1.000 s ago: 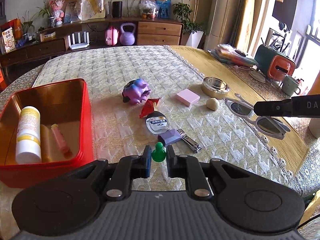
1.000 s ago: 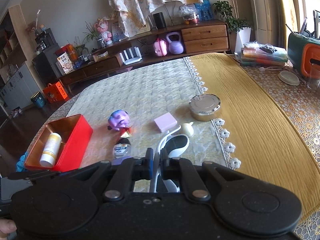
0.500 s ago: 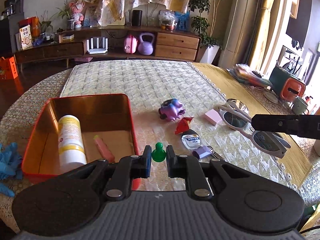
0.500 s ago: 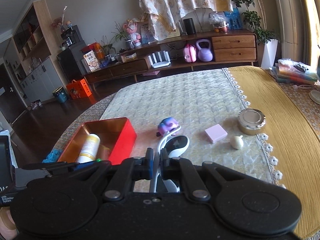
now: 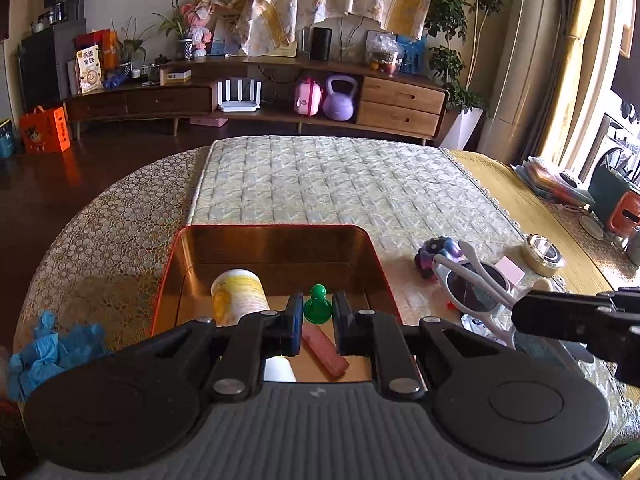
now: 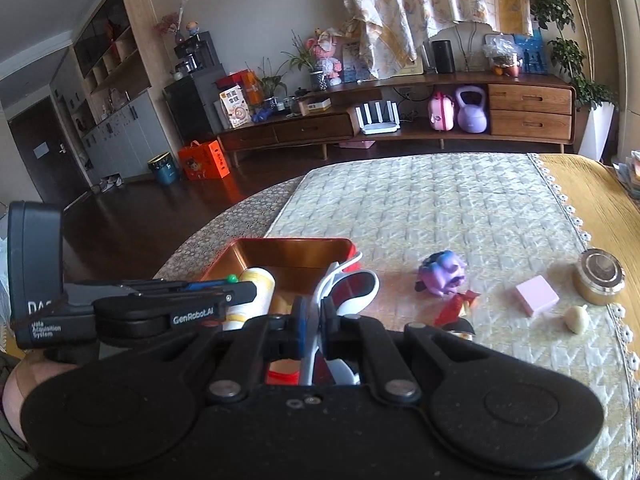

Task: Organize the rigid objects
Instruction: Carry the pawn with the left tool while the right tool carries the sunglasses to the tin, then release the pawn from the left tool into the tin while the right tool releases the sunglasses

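Left wrist view has the left gripper (image 5: 316, 322) pinched tight on a green pawn-shaped piece (image 5: 317, 300), held above the red tin (image 5: 176, 256), where a white and yellow bottle (image 5: 238, 294) and a pink stick (image 5: 324, 352) already lie. Right wrist view shows the right gripper (image 6: 315, 328) closed on white-framed sunglasses (image 6: 352, 286), gripped by what looks like a temple arm, though the fingers hide the exact spot. They hang over the tin's near right corner. On the quilted tablecloth (image 6: 440, 208) beside the tin sit a purple toy (image 6: 442, 272), a pink block (image 6: 536, 294) and a round metal tin (image 6: 598, 276).
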A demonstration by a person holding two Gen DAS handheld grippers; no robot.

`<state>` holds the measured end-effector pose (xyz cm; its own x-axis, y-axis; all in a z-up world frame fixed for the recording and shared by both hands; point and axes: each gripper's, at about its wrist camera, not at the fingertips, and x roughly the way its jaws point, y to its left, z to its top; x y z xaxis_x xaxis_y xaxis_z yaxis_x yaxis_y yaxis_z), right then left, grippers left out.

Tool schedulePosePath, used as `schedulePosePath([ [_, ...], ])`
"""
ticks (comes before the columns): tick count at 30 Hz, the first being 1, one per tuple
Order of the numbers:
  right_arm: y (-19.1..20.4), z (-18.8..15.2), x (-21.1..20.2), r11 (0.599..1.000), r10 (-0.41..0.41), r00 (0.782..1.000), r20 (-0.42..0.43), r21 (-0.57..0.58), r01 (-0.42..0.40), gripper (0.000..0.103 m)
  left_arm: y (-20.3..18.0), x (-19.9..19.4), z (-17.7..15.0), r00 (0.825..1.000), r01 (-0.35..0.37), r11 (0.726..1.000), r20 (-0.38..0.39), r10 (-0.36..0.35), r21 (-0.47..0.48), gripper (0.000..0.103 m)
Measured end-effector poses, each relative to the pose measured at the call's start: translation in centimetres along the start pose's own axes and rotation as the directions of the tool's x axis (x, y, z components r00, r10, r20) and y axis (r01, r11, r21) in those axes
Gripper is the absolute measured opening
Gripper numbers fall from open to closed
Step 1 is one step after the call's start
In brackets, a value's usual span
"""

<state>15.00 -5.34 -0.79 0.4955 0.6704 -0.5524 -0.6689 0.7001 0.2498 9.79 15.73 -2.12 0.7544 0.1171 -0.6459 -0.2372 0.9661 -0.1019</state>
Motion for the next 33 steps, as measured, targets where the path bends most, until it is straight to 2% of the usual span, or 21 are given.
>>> schedulePosePath([
  [10,2.3,0.8,5.5,0.997,0.007,0.999,-0.039,-0.07,-0.01,0.006,2.0,4.3,2.6,0.999,-0.001,1.0,-0.034,0.002,0.014,0.015],
  [19,3.0,0.6,10.3,0.991,-0.014,0.995,-0.098,-0.132,0.001,0.006,3.0,9.2,3.7,0.993,-0.003,1.0,-0.116,0.004,0.004,0.015],
  [28,2.8,-1.0,12.0,0.991,-0.009,0.987,-0.163,-0.135,-0.013,0.006,2.7,12.3,3.7,0.982,0.0,0.999,-0.191,0.006,0.033,0.015],
  [33,2.7,-1.2,11.9,0.993,0.001,0.984,-0.177,-0.114,-0.021,0.018,2.6,13.6,3.6,0.973,-0.002,0.999,-0.23,0.012,0.041,0.015],
])
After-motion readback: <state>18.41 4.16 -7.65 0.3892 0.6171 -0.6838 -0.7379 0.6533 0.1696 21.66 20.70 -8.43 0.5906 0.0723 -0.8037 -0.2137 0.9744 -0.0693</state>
